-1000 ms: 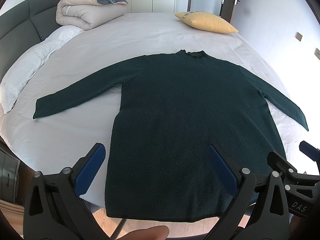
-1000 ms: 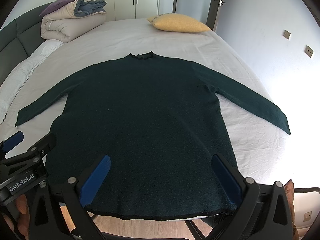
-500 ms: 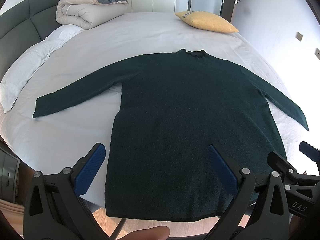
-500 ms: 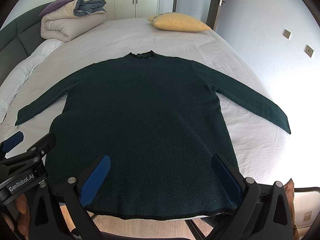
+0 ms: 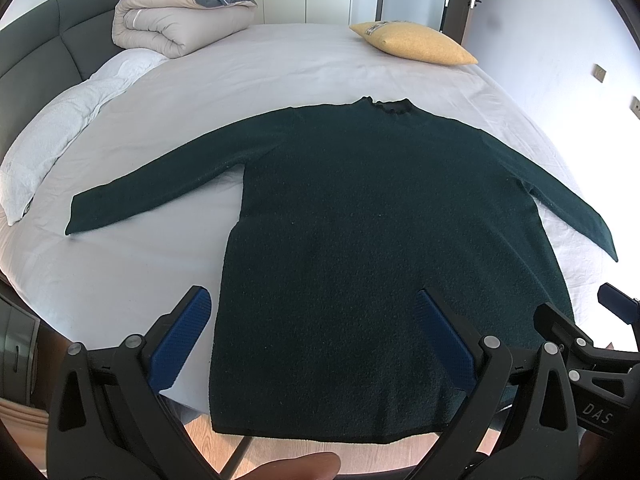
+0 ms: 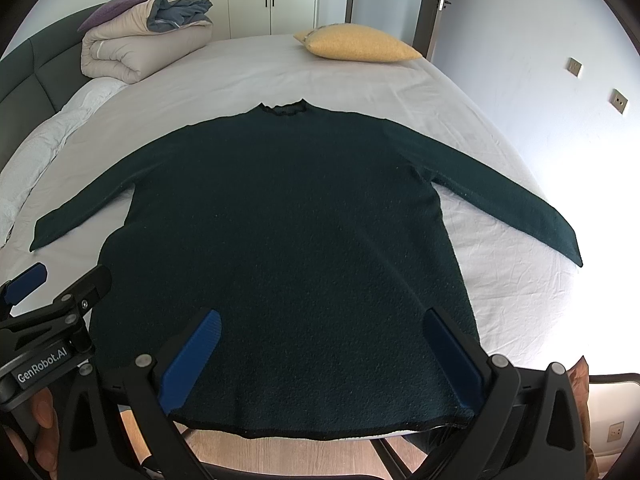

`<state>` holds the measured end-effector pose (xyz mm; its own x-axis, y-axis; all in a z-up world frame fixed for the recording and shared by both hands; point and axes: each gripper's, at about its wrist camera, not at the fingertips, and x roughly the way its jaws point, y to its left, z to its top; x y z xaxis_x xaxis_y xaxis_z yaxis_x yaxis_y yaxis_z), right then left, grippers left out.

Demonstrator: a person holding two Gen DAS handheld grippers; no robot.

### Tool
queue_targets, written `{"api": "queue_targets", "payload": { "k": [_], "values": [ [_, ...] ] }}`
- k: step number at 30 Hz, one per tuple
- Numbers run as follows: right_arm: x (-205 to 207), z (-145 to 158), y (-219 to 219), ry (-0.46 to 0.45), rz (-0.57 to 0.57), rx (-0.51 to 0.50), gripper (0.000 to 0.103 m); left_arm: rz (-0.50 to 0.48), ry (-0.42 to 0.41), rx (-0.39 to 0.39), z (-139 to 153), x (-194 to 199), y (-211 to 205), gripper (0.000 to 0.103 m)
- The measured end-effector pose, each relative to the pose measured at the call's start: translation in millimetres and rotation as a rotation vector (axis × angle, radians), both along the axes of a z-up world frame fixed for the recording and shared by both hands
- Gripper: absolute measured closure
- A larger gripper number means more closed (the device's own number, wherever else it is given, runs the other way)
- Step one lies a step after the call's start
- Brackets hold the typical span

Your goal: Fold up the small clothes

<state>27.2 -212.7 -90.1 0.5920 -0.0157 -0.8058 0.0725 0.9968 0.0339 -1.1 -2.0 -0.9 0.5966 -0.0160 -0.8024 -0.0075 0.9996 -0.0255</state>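
Your dark green sweater [image 5: 360, 248] is lying flat and face up on the white bed [image 5: 280, 64], both sleeves stretched out to the sides, collar pointing toward the yellow pillow [image 5: 416, 42] and hem hanging over the near edge. You are holding your left tongs [image 5: 316, 336] spread wide above the hem's left corner, gripping nothing. Your right tongs [image 6: 320, 356] are likewise spread above the hem's right part; whether their pads are brushing the knit is hard to judge. A folded duvet [image 6: 140, 46] is sitting by the headboard.
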Motion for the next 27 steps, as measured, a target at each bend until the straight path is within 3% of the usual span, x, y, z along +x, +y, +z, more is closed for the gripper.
{"api": "queue_targets", "payload": {
  "k": [27],
  "values": [
    [-0.5, -4.4, 1.5, 0.002, 0.000, 0.002, 0.000, -0.001, 0.002, -0.001, -1.6, 0.0, 0.5, 0.000]
  ]
}}
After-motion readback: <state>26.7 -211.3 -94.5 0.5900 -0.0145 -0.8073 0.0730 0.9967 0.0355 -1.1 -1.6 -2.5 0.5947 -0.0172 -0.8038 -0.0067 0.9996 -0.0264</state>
